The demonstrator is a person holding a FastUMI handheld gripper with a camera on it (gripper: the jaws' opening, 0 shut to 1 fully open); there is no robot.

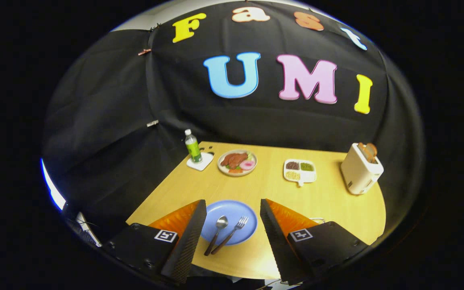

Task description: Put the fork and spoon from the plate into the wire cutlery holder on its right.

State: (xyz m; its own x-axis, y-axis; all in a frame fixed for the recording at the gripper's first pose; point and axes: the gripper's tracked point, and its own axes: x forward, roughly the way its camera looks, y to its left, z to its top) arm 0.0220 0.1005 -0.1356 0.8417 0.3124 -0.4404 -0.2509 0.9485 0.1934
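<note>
Blue plate (232, 209) near the counter's (328, 201) front edge holds spoon (217, 233) and fork (232, 233) — untouched. Tongs (233, 225) hover wide; next, probably, descend onto one handle.

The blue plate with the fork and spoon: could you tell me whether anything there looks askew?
Both spoon and fork lie slanted with handles overhanging the blue plate's near rim; nothing spilled. Open fingers flank it.

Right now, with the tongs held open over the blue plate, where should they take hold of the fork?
Take the fork by its dark handle, which runs off the blue plate rim toward the tongs. Come down from above, one finger on each side. The spoon lies close on its left, handles nearly meeting at the near end, so grip nearer the tines, where the gap is wider.
</note>
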